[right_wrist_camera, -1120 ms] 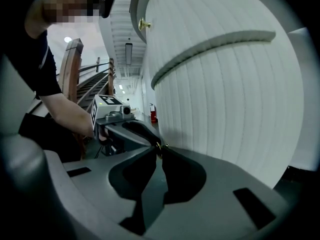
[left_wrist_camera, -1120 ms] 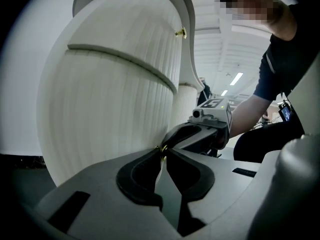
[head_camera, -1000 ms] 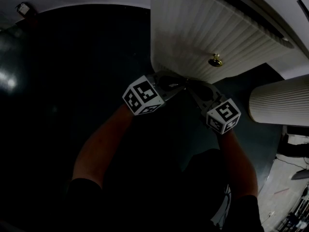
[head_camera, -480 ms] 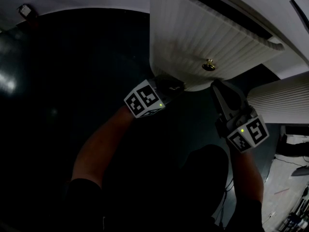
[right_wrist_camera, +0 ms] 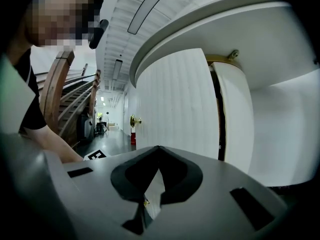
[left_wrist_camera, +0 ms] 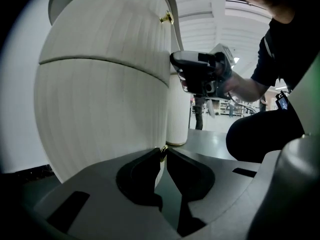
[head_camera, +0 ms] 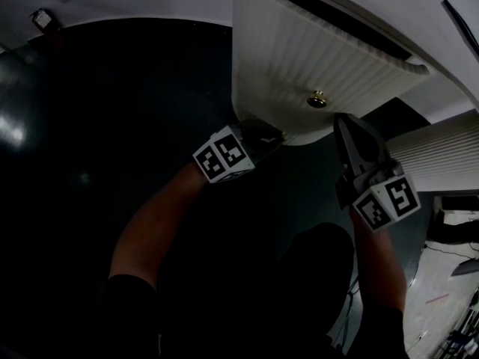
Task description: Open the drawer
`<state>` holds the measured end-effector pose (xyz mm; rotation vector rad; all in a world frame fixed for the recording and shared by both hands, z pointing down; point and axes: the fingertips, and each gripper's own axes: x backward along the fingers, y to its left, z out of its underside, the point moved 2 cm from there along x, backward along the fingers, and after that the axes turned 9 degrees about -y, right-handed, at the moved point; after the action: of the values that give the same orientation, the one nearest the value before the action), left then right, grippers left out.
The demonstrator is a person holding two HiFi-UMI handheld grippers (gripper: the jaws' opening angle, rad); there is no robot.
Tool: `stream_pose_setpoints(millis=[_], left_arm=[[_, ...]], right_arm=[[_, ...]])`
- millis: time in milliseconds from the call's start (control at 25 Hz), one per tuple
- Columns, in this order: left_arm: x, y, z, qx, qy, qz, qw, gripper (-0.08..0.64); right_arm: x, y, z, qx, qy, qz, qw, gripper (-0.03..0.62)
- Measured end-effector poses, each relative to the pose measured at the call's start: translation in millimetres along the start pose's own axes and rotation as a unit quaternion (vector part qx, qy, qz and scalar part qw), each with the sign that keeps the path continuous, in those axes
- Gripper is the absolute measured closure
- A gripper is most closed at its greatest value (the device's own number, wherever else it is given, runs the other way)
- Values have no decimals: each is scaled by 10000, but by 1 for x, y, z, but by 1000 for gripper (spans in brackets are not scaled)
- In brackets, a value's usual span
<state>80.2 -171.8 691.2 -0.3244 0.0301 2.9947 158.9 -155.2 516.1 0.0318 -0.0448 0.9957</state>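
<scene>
A white fluted cabinet has a curved upper drawer [head_camera: 299,51] with a brass knob [head_camera: 318,99]; a dark gap shows along its top. My left gripper [head_camera: 275,135] reaches under that drawer's lower edge. In the left gripper view its tips [left_wrist_camera: 163,151] are shut on a small brass knob of the lower drawer front [left_wrist_camera: 100,114]. My right gripper [head_camera: 343,120] is raised just right of the upper knob. Its jaws have just been closing and now meet [right_wrist_camera: 158,147] with nothing between them. The upper knob [right_wrist_camera: 134,120] lies to their left.
A white fluted column [head_camera: 441,152] stands to the right of the cabinet on the dark floor [head_camera: 112,126]. A wooden staircase [right_wrist_camera: 60,94] and a corridor show beyond. People stand far off in the left gripper view.
The right gripper has left its place beside the left gripper, risen and swung right, up to the upper drawer's lower edge. The left gripper has stayed where it was.
</scene>
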Motion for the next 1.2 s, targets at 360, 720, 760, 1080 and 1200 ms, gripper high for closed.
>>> stream_pose_setpoints(millis=[360,720,760,1080,1200], left_arm=[[-4,-8,1,-31,-44,6,10000,514],[3,-28,1,-138,53,364,9992,514],[4,-31,1,-157,89,406,9990,514],[19,-49,3,-155,223,526,9982,515],[24,-52,-2,-106,157,489,9986,514]], right_arm=[[-1,-10,0,-175,111,348,9992,577],[-26,-22,-23,-435,22,400,9982,575],[-26,-23,-23,-442,42,424,9981,575],[-26,-24,-21,-312,326,352,9984,575],[-8,1,-4,-92,668,-117,9977,574]])
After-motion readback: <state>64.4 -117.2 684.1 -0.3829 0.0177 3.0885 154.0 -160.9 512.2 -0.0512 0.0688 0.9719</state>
